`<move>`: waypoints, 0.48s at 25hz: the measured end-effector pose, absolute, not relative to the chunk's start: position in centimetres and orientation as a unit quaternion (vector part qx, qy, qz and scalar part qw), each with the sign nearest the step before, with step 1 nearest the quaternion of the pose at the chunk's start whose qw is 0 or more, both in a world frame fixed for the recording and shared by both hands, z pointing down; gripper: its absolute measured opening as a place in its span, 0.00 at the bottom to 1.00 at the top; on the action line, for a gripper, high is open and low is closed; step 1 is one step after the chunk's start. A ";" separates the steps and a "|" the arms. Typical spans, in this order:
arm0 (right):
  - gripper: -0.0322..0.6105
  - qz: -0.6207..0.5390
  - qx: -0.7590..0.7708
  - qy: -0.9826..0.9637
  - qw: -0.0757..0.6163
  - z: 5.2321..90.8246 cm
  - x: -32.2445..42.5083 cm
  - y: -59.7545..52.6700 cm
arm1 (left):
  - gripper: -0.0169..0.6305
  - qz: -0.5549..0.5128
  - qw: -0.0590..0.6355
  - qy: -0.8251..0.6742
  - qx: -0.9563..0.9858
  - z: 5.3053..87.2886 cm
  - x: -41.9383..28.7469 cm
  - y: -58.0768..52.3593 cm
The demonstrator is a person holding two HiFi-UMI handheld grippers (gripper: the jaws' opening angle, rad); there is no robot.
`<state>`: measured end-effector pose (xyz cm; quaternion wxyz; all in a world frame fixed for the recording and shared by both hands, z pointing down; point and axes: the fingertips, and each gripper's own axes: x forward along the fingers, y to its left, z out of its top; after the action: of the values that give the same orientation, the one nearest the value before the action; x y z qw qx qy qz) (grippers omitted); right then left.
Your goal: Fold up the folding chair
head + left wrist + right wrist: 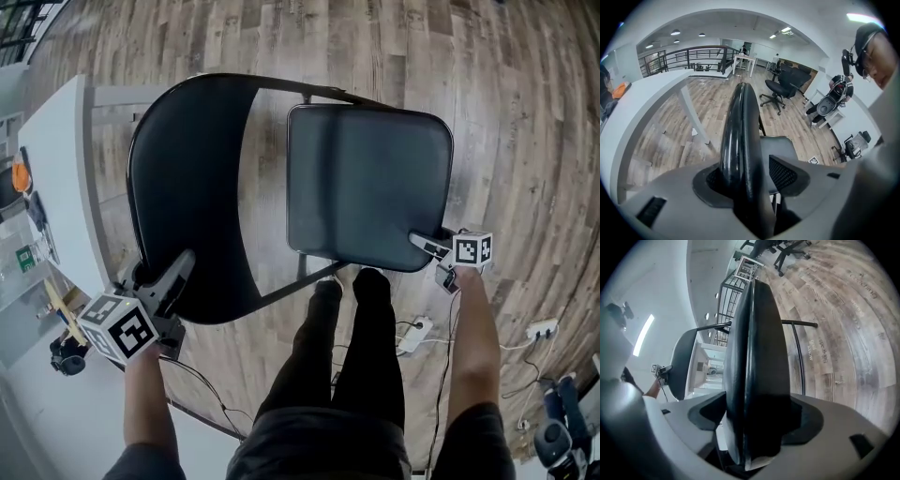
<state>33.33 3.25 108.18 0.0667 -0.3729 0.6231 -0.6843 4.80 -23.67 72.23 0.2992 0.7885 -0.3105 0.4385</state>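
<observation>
folding chair [370, 187] — unfolded, upright, facing rightward

Bright, even indoor light from ceiling strips [862, 18]; strong fisheye bending at edges, blurred foreground.

No words, brands or numbers can be read anywhere; the left marker cube [117, 326] and the right marker cube [472, 248] bear only black-and-white square patterns; a green label [25, 258] on the white table [56, 150] is too small to read; pale print on the floor planks [816, 350] is illegible.
</observation>
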 end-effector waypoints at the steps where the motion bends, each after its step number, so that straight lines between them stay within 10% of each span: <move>1: 0.58 -0.683 -0.369 0.626 0.076 108.1 33.2 3.0 | 0.39 0.443 0.297 -0.315 0.785 72.2 4.9 -23.7; 12: 0.58 -0.682 -0.377 0.621 0.084 107.9 33.2 3.2 | 0.27 0.438 0.301 -0.327 0.781 72.0 4.4 -23.6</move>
<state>33.24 3.21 107.89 0.0837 -0.3773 0.6208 -0.6820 4.39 -23.64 71.98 0.3014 0.7809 -0.3273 0.4384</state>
